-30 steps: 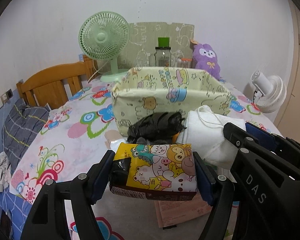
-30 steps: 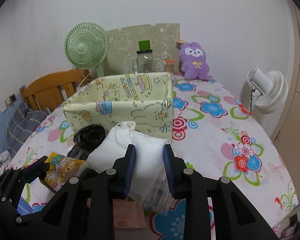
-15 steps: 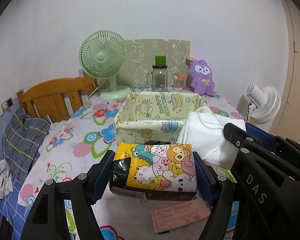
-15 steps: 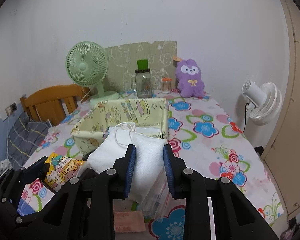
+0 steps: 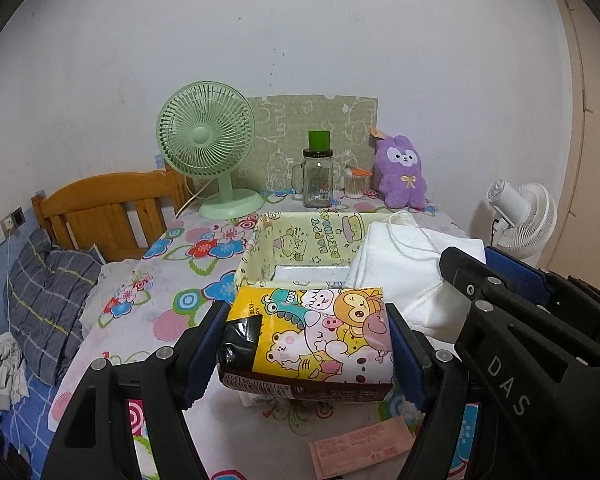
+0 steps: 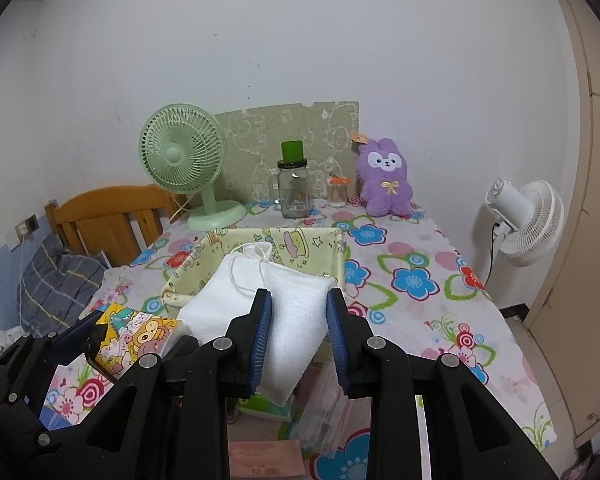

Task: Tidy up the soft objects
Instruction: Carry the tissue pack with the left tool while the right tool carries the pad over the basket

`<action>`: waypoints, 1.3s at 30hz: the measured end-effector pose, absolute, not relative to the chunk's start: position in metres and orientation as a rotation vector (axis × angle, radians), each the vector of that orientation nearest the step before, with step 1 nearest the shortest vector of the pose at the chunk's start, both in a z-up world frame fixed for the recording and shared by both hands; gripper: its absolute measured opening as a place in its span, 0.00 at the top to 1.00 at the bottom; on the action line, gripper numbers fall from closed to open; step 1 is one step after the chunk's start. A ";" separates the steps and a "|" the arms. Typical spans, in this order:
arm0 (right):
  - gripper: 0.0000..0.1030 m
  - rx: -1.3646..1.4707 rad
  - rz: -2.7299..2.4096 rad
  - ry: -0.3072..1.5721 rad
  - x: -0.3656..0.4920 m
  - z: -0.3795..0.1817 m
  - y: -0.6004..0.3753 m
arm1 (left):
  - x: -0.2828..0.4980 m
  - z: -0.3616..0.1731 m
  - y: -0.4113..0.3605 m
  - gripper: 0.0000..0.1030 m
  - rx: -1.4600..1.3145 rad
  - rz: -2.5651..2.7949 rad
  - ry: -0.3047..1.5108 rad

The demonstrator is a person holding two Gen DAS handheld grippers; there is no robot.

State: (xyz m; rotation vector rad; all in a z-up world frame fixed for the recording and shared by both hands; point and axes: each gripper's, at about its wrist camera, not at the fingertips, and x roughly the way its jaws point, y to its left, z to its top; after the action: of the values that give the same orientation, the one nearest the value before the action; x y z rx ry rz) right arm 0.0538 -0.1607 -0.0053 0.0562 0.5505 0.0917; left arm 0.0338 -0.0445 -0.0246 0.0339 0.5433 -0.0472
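Carry step: left gripper [image 5: 306,344] clamps cartoon tissue pack [image 5: 312,336] at lower centre; right gripper [image 6: 298,336] clamps white cloth bag [image 6: 276,304] at centre. Both are lifted, near the fabric bin [image 5: 260,248] mid-frame. Next: move over the bin, release.

My left gripper [image 5: 306,350] sits low at centre frame, jaws clamped on the cartoon tissue pack [image 5: 316,338]. My right gripper [image 6: 299,336], also low centre, pinches the white cloth bag [image 6: 276,304]; both are held side by side.
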 end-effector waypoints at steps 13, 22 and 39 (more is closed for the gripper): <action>0.70 0.053 0.093 0.544 0.073 -0.002 -0.157 | 0.051 -0.021 -0.043 0.26 0.030 -0.075 0.540; 0.70 0.063 0.089 0.555 0.095 -0.002 -0.160 | 0.073 -0.019 -0.047 0.26 0.035 -0.085 0.543; 0.70 0.076 0.103 0.576 0.146 -0.009 -0.167 | 0.121 -0.020 -0.053 0.26 0.044 -0.081 0.547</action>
State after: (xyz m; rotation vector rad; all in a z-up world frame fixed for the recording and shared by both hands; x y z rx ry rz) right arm 0.1455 -0.1667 -0.0088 0.0764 0.5763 0.1031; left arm 0.1209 -0.0525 -0.0198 0.0440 0.5468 -0.0805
